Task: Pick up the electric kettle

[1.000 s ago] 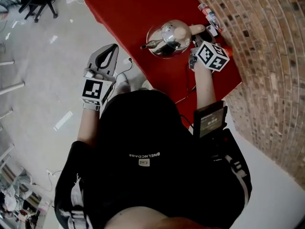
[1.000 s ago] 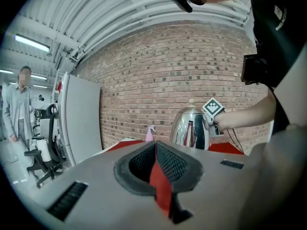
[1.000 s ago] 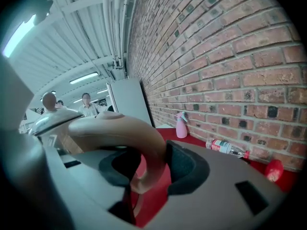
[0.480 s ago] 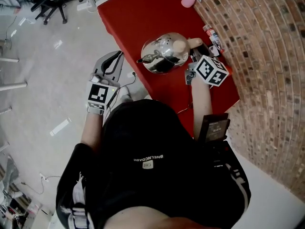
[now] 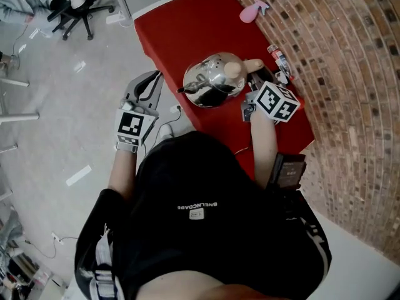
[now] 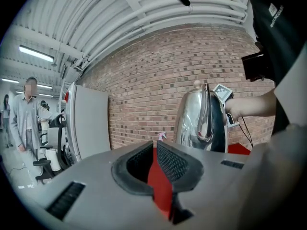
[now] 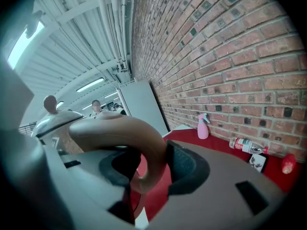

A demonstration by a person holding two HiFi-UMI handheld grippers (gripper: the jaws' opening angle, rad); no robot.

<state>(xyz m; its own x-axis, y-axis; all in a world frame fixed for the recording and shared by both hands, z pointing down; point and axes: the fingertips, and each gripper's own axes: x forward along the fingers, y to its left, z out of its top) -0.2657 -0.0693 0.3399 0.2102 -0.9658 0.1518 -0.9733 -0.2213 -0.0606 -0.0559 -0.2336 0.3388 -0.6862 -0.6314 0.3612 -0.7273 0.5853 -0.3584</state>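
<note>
While the person leans over a red table (image 5: 178, 33) set against a brick wall (image 5: 340, 74), the head view looks steeply down on their black top and both outstretched arms. The electric kettle (image 5: 211, 81), shiny steel with a tan lid knob, is above the table's near half, its spout (image 5: 189, 87) pointing towards the left edge. Its curved tan handle (image 5: 251, 65) faces the wall. The right gripper (image 5: 257, 78) reaches in from the near side, and its own view shows both dark pads pressed against that handle, one on each side, the jaws clamped on it. Whether the kettle's base touches the table cannot be told. The left gripper (image 5: 152, 77) hangs off the table's left edge, over the grey floor and well apart from the kettle; its jaws are drawn together at the tips with nothing between them. A pink spray bottle (image 5: 252, 11) stands at the far end by the wall, and a clear bottle (image 5: 277, 57) lies on its side beside the bricks, just beyond the right gripper. An office chair (image 5: 74, 2) stands on the floor at the far left
</note>
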